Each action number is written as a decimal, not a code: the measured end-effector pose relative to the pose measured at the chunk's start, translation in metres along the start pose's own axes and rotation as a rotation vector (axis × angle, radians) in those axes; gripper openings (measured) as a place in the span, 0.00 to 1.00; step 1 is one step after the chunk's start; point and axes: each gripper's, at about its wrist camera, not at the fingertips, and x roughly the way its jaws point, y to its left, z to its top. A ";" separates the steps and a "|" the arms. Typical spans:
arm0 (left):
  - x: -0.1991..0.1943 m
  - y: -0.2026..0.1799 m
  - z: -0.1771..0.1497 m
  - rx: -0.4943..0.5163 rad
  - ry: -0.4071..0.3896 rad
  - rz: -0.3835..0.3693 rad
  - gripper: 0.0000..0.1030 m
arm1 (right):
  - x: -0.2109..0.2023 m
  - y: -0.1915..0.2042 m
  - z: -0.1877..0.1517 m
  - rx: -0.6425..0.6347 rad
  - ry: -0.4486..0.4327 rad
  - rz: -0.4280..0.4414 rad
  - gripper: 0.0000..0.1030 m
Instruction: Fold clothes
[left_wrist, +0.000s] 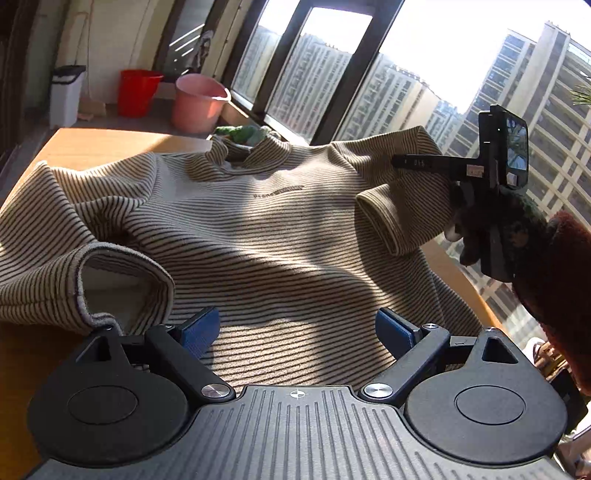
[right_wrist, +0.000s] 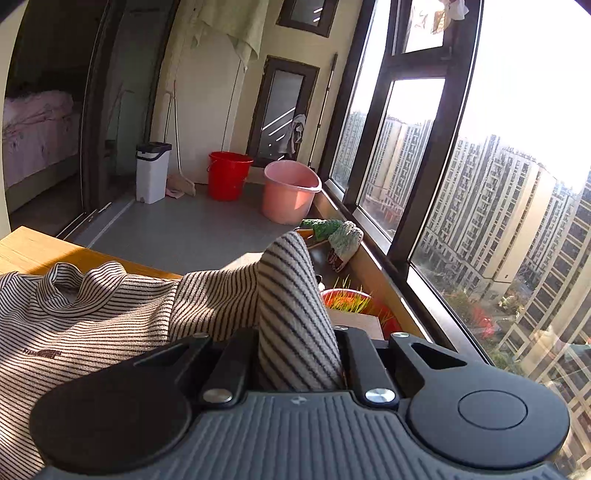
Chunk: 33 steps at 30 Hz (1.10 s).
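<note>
While the beige, dark-striped knit sweater (left_wrist: 258, 229) is spread front-up across the wooden tabletop (left_wrist: 110, 142), the left gripper (left_wrist: 297, 332) is held spread wide just above the garment's lower hem, its blue-padded fingers (left_wrist: 201, 328) well apart and nothing caught between them. Just to the left of this gripper, one cuffed sleeve (left_wrist: 110, 288) is seen folded back, its opening turned toward the camera.

Ahead and to the right of the left gripper, the right gripper (left_wrist: 417, 162) is seen raised above the tabletop, clenched on the other sleeve (left_wrist: 399, 206), which hangs lifted from it. In the right wrist view, that striped sleeve (right_wrist: 291, 314) is pinched between the closed black fingers of the right gripper (right_wrist: 295, 354) and stands up in a fold directly in front of the lens, with the sweater's collar (right_wrist: 70, 284) lying to the left.

A small line of dark lettering (left_wrist: 279, 191) is printed across the chest, too small and blurred to be read. Beyond the tabletop, a pink plastic bucket (right_wrist: 290, 192), a red plastic bucket (right_wrist: 227, 175) and a white lidded bin (right_wrist: 151, 171) are set on the grey floor.
</note>
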 end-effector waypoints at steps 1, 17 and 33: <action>-0.001 0.000 -0.002 0.013 -0.003 0.003 0.92 | 0.005 0.003 -0.010 -0.040 0.009 -0.025 0.09; -0.015 -0.008 0.039 0.209 -0.062 0.067 0.93 | -0.043 -0.040 -0.062 0.035 0.026 0.037 0.30; 0.098 0.043 0.095 0.096 -0.060 0.254 0.96 | -0.048 0.030 -0.046 0.215 0.090 0.418 0.51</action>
